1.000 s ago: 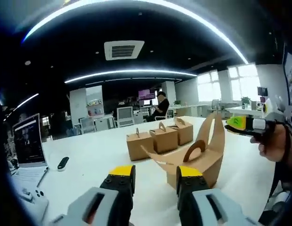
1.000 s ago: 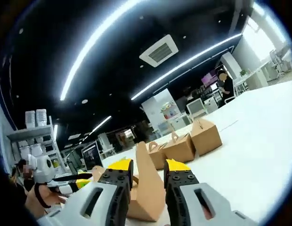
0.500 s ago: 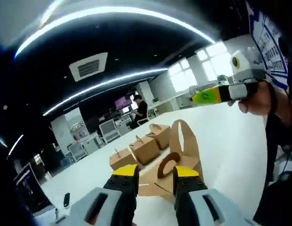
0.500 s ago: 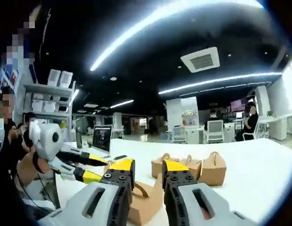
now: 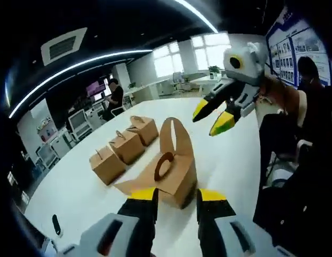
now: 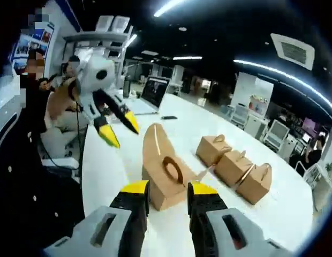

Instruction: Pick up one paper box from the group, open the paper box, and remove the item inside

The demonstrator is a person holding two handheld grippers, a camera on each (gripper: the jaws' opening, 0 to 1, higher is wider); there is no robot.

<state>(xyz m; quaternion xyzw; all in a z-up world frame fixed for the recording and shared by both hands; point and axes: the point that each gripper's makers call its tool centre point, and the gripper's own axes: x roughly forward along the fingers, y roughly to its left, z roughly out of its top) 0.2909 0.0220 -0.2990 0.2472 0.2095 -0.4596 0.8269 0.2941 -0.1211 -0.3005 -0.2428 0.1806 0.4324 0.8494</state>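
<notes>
Now the opened paper box (image 5: 174,174) (image 6: 163,179) sits on the white table (image 5: 75,193) (image 6: 284,214), just beyond the tips of both grippers, its handle flaps raised: one flap stands tall and upright, another with an oval cut-out leans beside it. In the left gripper view, the left gripper (image 5: 175,195) points at the box with its yellow-tipped jaws a narrow way apart and nothing between them, and the right gripper (image 5: 214,115) hangs in the air to the right, above the table, its jaws parted and empty. In the right gripper view, the right gripper (image 6: 163,188) shows a narrow empty gap, and the left gripper (image 6: 117,128) hovers at left, jaws spread. Three closed boxes (image 5: 123,147) (image 6: 235,166) stand in a row farther off, apart from the opened one.
</notes>
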